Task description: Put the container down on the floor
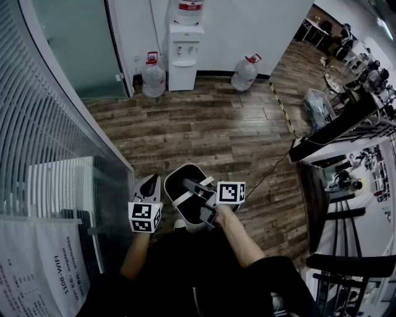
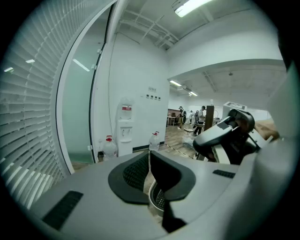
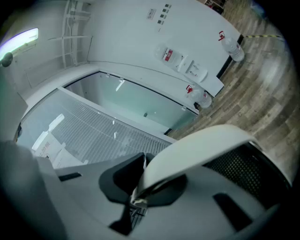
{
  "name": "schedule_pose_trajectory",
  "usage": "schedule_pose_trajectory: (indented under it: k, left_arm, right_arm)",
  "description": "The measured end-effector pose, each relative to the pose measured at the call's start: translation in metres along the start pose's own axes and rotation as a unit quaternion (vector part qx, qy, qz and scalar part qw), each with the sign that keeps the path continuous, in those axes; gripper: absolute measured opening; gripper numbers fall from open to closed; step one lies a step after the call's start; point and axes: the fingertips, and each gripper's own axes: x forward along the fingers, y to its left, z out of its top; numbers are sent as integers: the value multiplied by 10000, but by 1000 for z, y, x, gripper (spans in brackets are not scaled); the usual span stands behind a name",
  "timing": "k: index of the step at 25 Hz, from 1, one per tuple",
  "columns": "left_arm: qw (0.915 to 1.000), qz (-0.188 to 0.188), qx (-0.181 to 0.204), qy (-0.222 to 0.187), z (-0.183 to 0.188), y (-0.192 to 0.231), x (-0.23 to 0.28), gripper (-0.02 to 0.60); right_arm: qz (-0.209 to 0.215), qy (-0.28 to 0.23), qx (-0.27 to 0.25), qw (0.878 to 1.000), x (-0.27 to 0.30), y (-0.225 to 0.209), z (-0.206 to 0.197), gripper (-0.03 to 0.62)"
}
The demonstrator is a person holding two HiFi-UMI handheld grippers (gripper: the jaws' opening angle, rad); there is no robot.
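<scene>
Hanging close in front of our body, the container [image 1: 175,173] is a white bin with a dark inside, carried between our two grippers over the wooden floor [image 1: 223,136]. From above we cannot tell whether its base touches the boards. The dark hollow shows us nothing of any contents, and the right gripper view adds only black mesh [image 3: 243,164] beneath the white band.

Our right gripper [image 1: 189,184] is clamped on the bin's white band handle [image 1: 184,198]. In its own view the jaws are almost together, with the pale strip pinched between the pads. Our left gripper [image 1: 150,182] sits just beside the bin's left wall, and we cannot tell whether it touches. Its jaws are drawn together, leaving only a thin slit, and nothing lies between them.

Farther off, a large water bottle [image 1: 153,79] with a red cap stands on the floor just left of a white water dispenser [image 1: 184,59] against the far wall. A second bottle [image 1: 244,74] stands to its right, a little apart. A third bottle [image 1: 189,9] sits upturned on top of the dispenser.
</scene>
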Motion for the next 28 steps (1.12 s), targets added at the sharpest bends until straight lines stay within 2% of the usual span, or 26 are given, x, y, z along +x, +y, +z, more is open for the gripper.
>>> schedule_pose_trajectory:
  k: [10,17,28]
  left_arm:
    - [9997,-182,126,-36,5,14,7,25]
    - [9997,-210,127,-16,8,29,10,25]
    - [9996,-244,142,-10,10,35,17,25]
  right_arm:
    - [28,-386,125,9992,5,-3,8,29]
    - [165,-312,68,9994,22,4,7,29]
    - [-58,-248,236,9994,24,-2,6,29]
